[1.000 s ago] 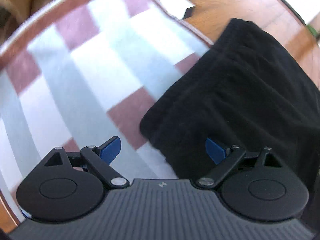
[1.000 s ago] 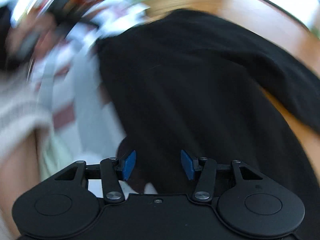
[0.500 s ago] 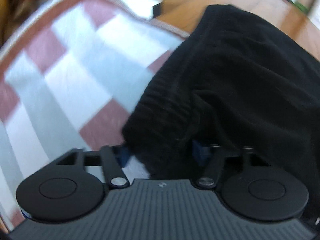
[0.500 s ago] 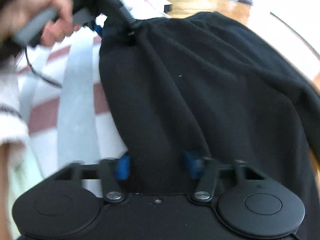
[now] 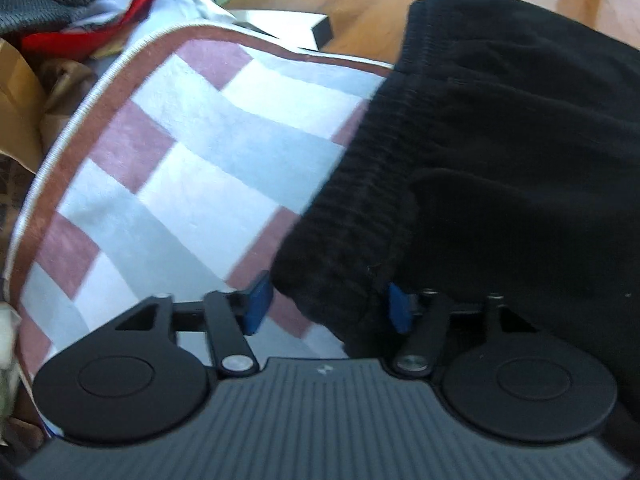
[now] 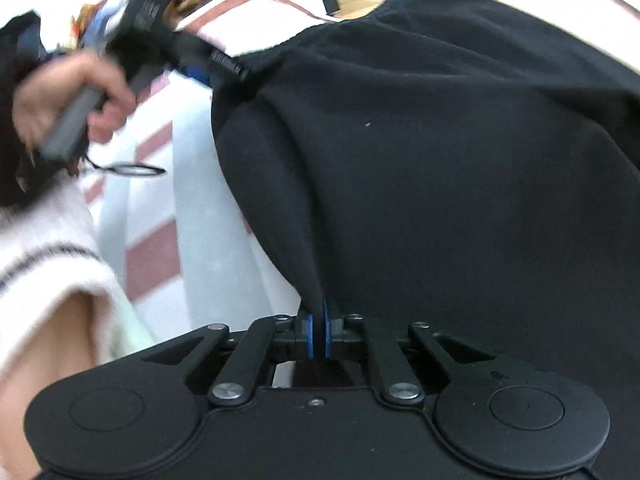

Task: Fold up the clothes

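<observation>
A black garment point(image 5: 500, 160) with a ribbed waistband lies partly on a checked blanket point(image 5: 200, 160). My left gripper point(image 5: 328, 306) has its blue pads pressed against a thick bunch of the waistband, shut on it. In the right wrist view the black garment point(image 6: 440, 180) stretches between both grippers, raised off the blanket point(image 6: 152, 264). My right gripper point(image 6: 318, 328) is shut on a thin edge of the fabric, pads almost touching. The left gripper point(image 6: 244, 78) pinches the far corner, held by a hand point(image 6: 60, 100).
Wooden floor point(image 5: 360, 8) runs beyond the blanket. A heap of bags and cloth point(image 5: 80, 12) sits at the far left, and a white box point(image 5: 280, 24) lies past the blanket's edge. A white knitted sleeve point(image 6: 48, 280) fills the near left of the right wrist view.
Both grippers stood open a second ago. The left has since closed on the waistband, the right on the fabric edge, and the garment is now pulled taut between them.
</observation>
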Demonstrator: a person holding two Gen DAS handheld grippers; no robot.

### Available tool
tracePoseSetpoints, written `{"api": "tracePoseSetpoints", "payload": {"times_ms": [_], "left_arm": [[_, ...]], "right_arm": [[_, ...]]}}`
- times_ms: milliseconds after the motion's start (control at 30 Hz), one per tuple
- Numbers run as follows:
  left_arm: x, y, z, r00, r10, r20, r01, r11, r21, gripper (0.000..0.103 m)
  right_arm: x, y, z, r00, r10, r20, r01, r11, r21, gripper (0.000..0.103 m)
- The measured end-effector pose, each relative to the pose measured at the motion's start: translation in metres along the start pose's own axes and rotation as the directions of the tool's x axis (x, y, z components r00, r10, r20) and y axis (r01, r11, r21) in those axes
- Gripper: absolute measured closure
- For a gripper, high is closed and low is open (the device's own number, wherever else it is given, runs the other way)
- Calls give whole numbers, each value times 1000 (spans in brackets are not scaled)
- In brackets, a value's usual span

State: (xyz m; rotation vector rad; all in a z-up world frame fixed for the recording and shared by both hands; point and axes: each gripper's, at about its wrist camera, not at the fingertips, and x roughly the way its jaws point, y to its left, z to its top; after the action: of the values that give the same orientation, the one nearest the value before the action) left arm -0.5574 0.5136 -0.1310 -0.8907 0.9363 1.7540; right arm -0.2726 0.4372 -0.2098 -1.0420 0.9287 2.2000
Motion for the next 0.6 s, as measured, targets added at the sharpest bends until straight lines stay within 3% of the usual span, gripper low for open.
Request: {"api": "tracePoseSetpoints", "payload": {"times_ms": [100, 233, 333, 400, 433, 467, 567, 600], "left_arm": [[2, -1, 0, 1000, 23, 10, -23, 1000, 7, 31], [4, 7, 17, 995, -24, 92, 24, 1000, -6, 31], [-20, 10, 20, 979, -22, 204, 26, 1000, -17, 32], [-39, 9, 18, 955, -8, 297, 6, 1000, 7, 27], [-45, 6, 17, 947, -13, 321, 5, 1000, 26, 26], [-52, 4, 16, 939, -19, 344, 4, 999, 47, 26], [-56, -12, 23, 926, -95, 365, 57, 992, 111, 26], [-55, -22, 31, 921, -142, 363, 97, 986, 138, 26]], "right_arm": [[-16, -9, -1, 995, 99, 7, -99, 995, 22, 90], [-29, -15, -7, 985, 170, -7, -169, 982, 83, 90], [-39, -19, -11, 975, 224, -15, -220, 967, 129, 87], [-67, -36, -14, 966, 246, 78, -257, 944, 207, 83], [-83, -45, -16, 962, 237, 135, -264, 933, 243, 71], [-104, -62, -20, 969, 173, 175, -216, 939, 269, 58], [-166, -111, -34, 959, -31, 281, -73, 932, 355, 52], [-186, -140, -42, 952, -109, 287, -23, 906, 422, 52]]}}
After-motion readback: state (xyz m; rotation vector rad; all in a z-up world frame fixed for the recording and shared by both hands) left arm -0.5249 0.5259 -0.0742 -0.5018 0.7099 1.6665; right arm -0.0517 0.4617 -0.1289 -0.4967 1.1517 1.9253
